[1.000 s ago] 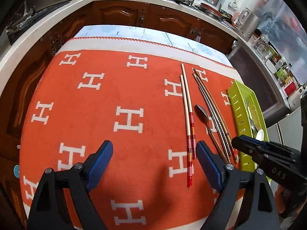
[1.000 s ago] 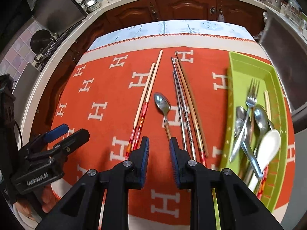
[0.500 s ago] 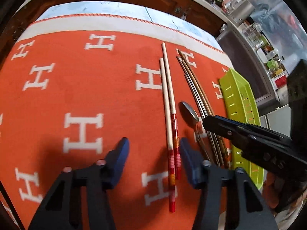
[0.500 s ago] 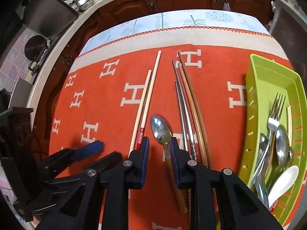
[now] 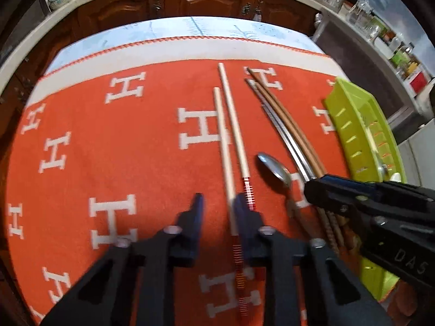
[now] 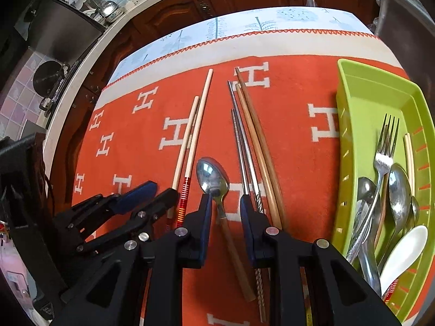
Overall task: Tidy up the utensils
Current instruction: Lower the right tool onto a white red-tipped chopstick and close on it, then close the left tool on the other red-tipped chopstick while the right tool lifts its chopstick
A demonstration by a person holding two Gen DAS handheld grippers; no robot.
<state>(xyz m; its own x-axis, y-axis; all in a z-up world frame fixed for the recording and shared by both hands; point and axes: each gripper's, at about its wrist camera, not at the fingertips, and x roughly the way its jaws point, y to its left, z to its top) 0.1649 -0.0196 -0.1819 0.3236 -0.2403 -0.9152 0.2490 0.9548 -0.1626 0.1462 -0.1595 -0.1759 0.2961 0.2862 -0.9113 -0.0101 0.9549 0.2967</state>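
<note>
Two pale chopsticks with red banded ends [image 5: 231,146] lie on the orange cloth; they also show in the right wrist view [image 6: 194,133]. My left gripper [image 5: 217,212] is open, low over them, with one chopstick between its fingers. A metal spoon with a wooden handle [image 6: 214,184] lies to their right, also seen in the left wrist view [image 5: 274,168]. My right gripper [image 6: 223,212] is open and straddles the spoon's neck. Metal and brown chopsticks [image 6: 252,146] lie right of the spoon.
A green slotted tray [image 6: 361,100] at the right holds a fork [image 6: 383,157], spoons and a white spoon [image 6: 405,252]. The orange cloth with white H marks [image 6: 296,103] covers the table. Kitchen cabinets [image 5: 174,0] run behind the far edge.
My left gripper moved right and down over the red-ended chopsticks, its jaws narrower. My right gripper moved forward and down until its fingers straddle the spoon's neck.
</note>
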